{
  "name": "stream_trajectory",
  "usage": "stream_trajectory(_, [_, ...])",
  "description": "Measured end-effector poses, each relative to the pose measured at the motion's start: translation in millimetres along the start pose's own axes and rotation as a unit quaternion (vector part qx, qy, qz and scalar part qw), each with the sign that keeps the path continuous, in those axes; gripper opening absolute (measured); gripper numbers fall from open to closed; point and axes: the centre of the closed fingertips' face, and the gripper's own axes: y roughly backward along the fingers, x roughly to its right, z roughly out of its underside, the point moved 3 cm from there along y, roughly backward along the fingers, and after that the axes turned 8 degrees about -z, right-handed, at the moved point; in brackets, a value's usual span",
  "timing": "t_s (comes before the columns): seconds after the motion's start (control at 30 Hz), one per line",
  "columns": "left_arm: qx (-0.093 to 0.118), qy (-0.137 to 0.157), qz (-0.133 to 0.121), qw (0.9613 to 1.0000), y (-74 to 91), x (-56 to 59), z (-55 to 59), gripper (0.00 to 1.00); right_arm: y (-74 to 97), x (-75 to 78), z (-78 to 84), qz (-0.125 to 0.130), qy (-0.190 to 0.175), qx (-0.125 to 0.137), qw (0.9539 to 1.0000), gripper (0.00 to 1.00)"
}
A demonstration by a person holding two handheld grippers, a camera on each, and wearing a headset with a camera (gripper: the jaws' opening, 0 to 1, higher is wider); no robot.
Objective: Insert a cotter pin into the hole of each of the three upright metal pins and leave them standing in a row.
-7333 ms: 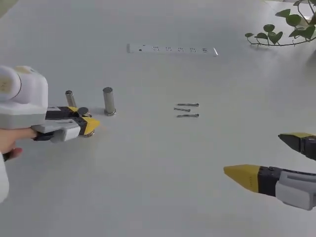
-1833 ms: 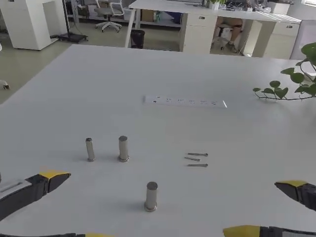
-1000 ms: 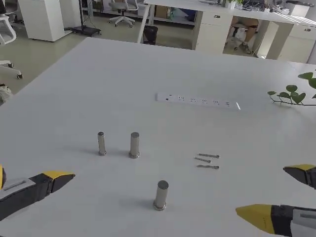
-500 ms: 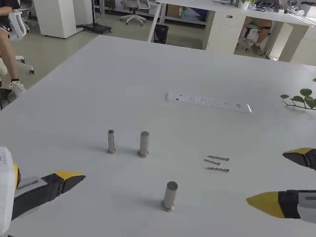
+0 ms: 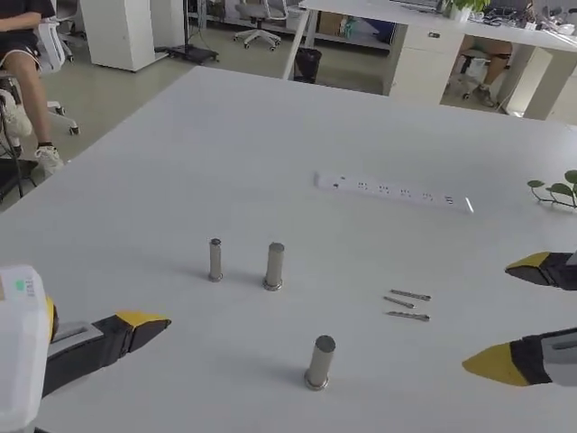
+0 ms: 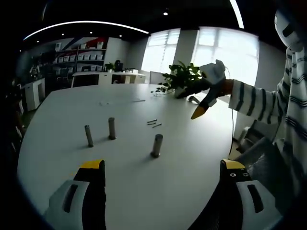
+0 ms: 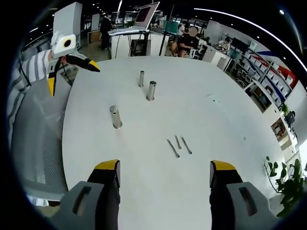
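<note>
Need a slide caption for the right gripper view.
Right gripper open over the white table; three metal pins upright ahead, three cotter pins lying loose.

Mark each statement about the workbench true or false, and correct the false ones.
1. Three metal pins stand upright on the table. True.
2. The metal pins form one straight row. False: two stand side by side, and the third stands apart, nearer the person.
3. The right gripper is clamped on a cotter pin. False: it is open and empty, and the three cotter pins lie loose on the table.
4. The power strip lies farther from the person than the cotter pins. True.
5. The left gripper has its jaws shut. False: its jaws stand wide apart, holding nothing.
</note>
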Motion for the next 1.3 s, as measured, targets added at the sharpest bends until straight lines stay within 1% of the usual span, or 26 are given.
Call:
stream_trajectory(0.17, [0.000,0.003,0.004,1.0000,0.7,2.0,0.3,0.99,-6.3,3.8,-5.3,-0.015,0.023,-0.009,0.9996,0.72])
stream_trajectory(0.2, [-0.002,0.000,0.004,1.0000,0.7,2.1,0.9,0.99,-8.3,4.2,-5.7,-0.022,0.031,-0.015,0.9992,0.71])
stream_trajectory(0.27, [-0.004,-0.002,0.004,1.0000,0.8,2.3,1.1,0.99,-11.1,6.6,-5.7,-0.026,0.049,-0.030,0.9980,0.70])
stream_trajectory(0.37, [-0.003,-0.001,0.004,1.0000,1.1,2.3,0.8,0.99,-15.3,8.7,-6.5,-0.032,0.060,-0.039,0.9969,0.69])
stream_trajectory(0.53, [0.000,0.001,0.004,1.0000,2.1,2.2,1.0,0.99,-26.0,12.5,-8.9,-0.054,0.080,-0.053,0.9939,0.61])
stream_trajectory(0.6, [0.001,0.002,0.004,1.0000,2.5,2.1,0.8,0.99,-30.0,14.4,-9.5,-0.059,0.084,-0.056,0.9932,0.58])
stream_trajectory(0.63, [0.002,0.003,0.003,1.0000,2.7,1.9,0.6,0.99,-32.6,15.5,-8.8,-0.063,0.089,-0.062,0.9921,0.57])
stream_trajectory(0.87, [0.008,0.003,0.000,1.0000,3.9,1.2,0.6,0.98,-46.6,20.8,-7.3,-0.079,0.105,-0.083,0.9878,0.51])
stream_trajectory(1.1, [0.009,0.003,-0.001,1.0000,5.8,2.2,1.9,0.97,-57.9,22.8,-5.6,-0.094,0.112,-0.093,0.9848,0.45])
stream_trajectory(1.17, [0.011,0.003,-0.001,0.9999,6.3,2.5,1.5,0.97,-62.0,21.8,-4.5,-0.105,0.121,-0.095,0.9825,0.41])
stream_trajectory(1.2, [0.012,0.004,-0.001,0.9999,6.3,2.5,1.1,0.97,-64.4,19.8,-3.4,-0.115,0.129,-0.098,0.9801,0.38])
stream_trajectory(1.3, [0.013,0.003,-0.001,0.9999,6.4,2.7,0.2,0.97,-71.5,19.8,-0.6,-0.123,0.135,-0.110,0.9771,0.33])
